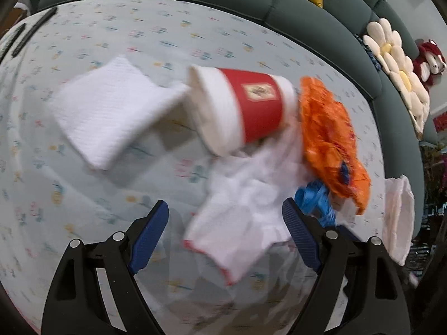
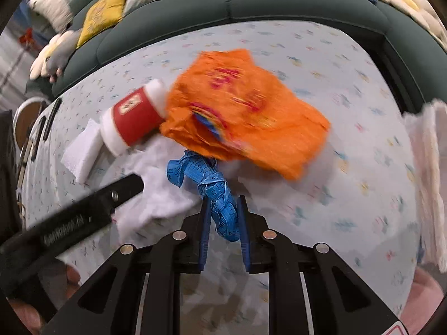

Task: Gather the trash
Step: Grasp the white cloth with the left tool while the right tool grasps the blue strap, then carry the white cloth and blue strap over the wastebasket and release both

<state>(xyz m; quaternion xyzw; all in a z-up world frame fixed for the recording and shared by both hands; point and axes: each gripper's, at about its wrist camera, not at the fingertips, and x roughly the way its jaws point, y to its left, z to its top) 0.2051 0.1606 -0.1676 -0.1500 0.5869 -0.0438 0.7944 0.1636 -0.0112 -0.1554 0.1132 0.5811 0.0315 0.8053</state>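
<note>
The right hand-held gripper (image 2: pixel 222 217) points steeply down at the floral-print cloth-covered surface (image 2: pixel 349 167), and its blue-padded jaws stand close together with the crumpled blue measuring tape (image 2: pixel 220 195) between them; the pads appear to pinch the tape's lower coils, so it looks clamped on the tape. Just beyond that gripper lies the crinkled orange plastic wrapper (image 2: pixel 245 111), and to its far left the tipped red-and-white paper cup (image 2: pixel 134 117) rests against a folded white paper napkin (image 2: pixel 81 153).

The left hand-held gripper (image 1: pixel 225 234) hovers with its jaws wide apart, straddling a crumpled white tissue with a red edge (image 1: pixel 237 217) that lies directly between and ahead of its pads, not yet squeezed. The cup (image 1: pixel 243 106) lies on its side farther ahead, the orange wrapper (image 1: pixel 329 139) ahead to its right.

The step in hand seems to be the picking up of two scraps at once. Next, the left jaws likely need to lower and close on the tissue, while the right lifts the tape clear without dragging the wrapper along.
</note>
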